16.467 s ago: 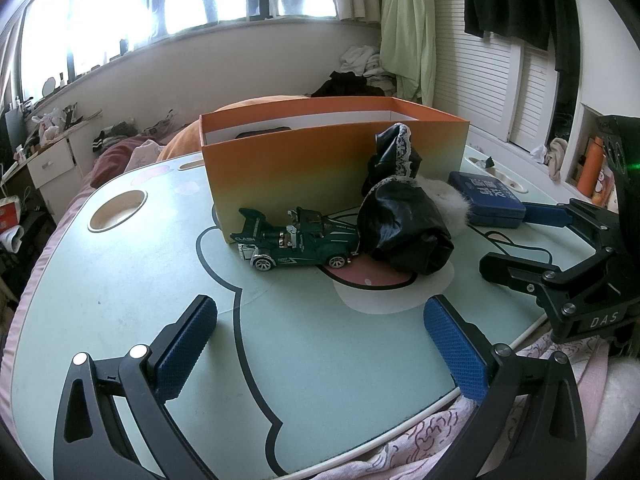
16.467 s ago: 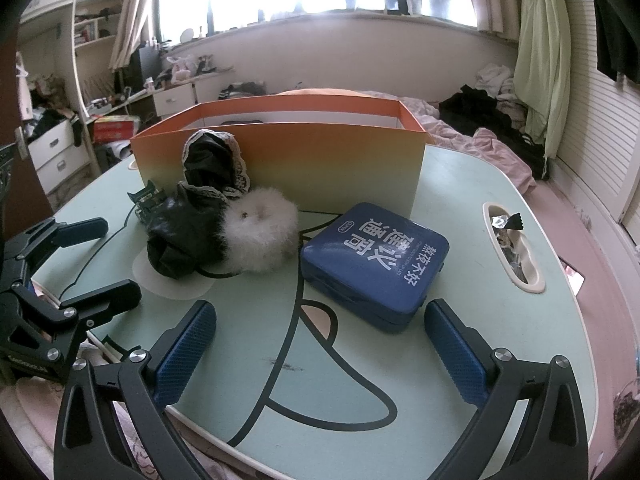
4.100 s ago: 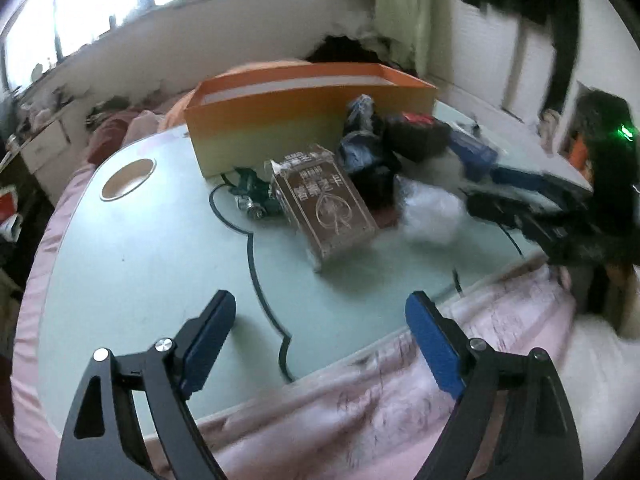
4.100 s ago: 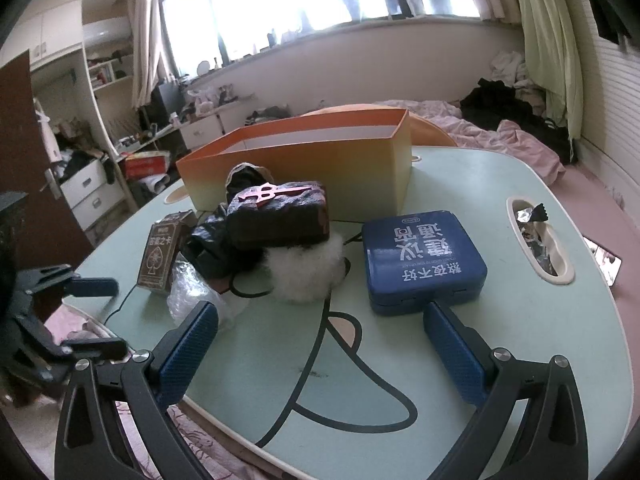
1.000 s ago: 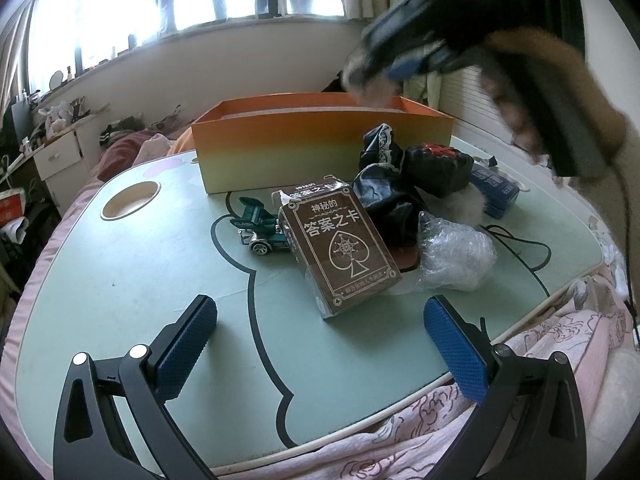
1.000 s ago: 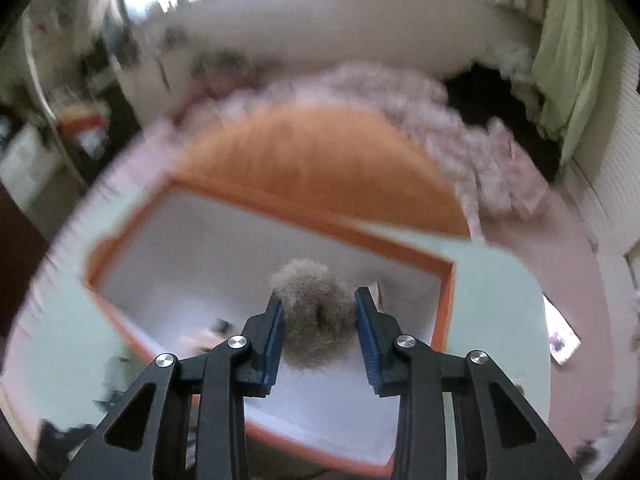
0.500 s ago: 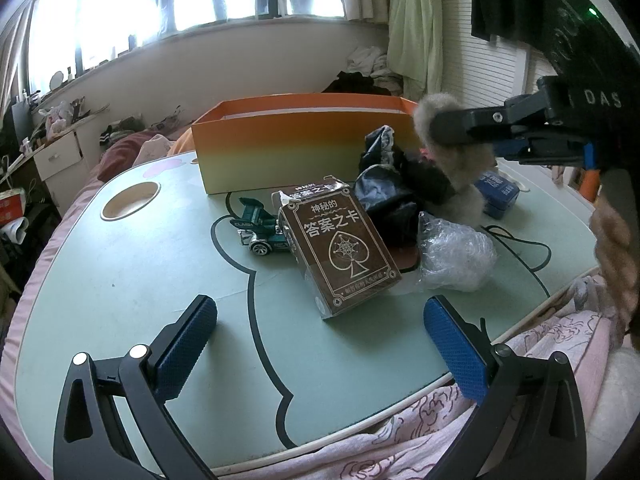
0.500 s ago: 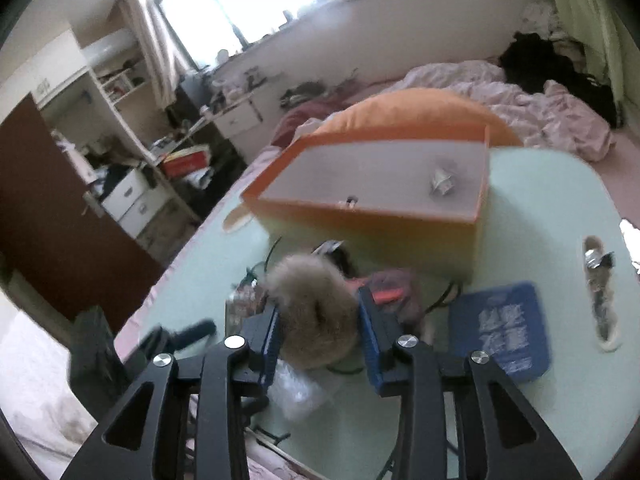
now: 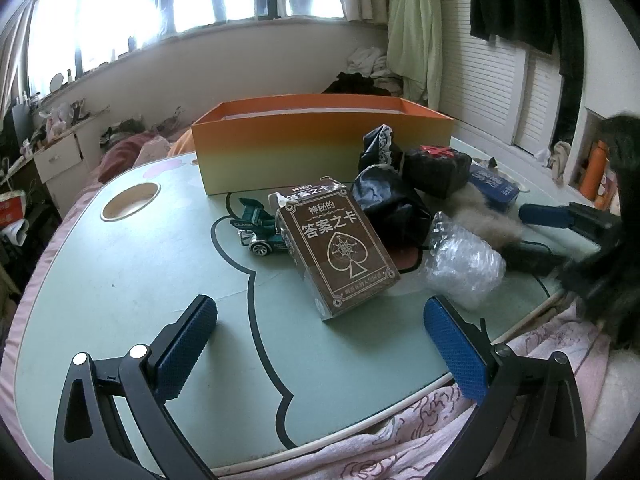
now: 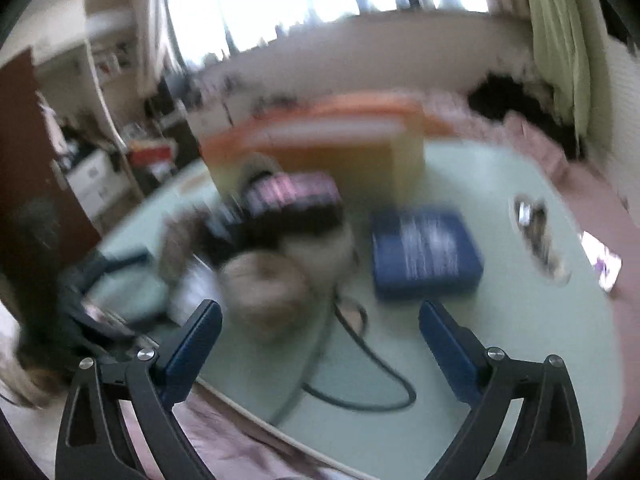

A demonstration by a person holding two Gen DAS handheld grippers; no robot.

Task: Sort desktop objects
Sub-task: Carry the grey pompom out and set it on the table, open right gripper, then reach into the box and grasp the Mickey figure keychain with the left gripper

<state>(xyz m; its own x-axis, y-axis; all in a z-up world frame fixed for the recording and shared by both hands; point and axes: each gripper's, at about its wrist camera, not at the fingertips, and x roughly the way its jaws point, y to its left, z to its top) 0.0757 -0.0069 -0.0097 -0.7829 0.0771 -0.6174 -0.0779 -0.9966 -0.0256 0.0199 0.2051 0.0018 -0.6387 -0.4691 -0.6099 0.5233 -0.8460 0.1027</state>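
Hovering over the pale green table (image 9: pixel 120 280), my right gripper (image 10: pixel 320 336) has just spread its jaws, nothing between them; the brown fur pompom (image 10: pixel 264 284) lies blurred just beyond, in front of the orange box (image 9: pixel 320 152), beside the blue tin (image 10: pixel 424 252). My left gripper (image 9: pixel 320 340) gapes empty before the card box (image 9: pixel 340 248).

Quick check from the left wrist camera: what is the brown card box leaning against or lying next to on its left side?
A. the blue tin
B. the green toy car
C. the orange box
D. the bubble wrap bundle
B: the brown card box lies with the green toy car right at its left edge, while the blue tin and bubble wrap bundle are on its other side.
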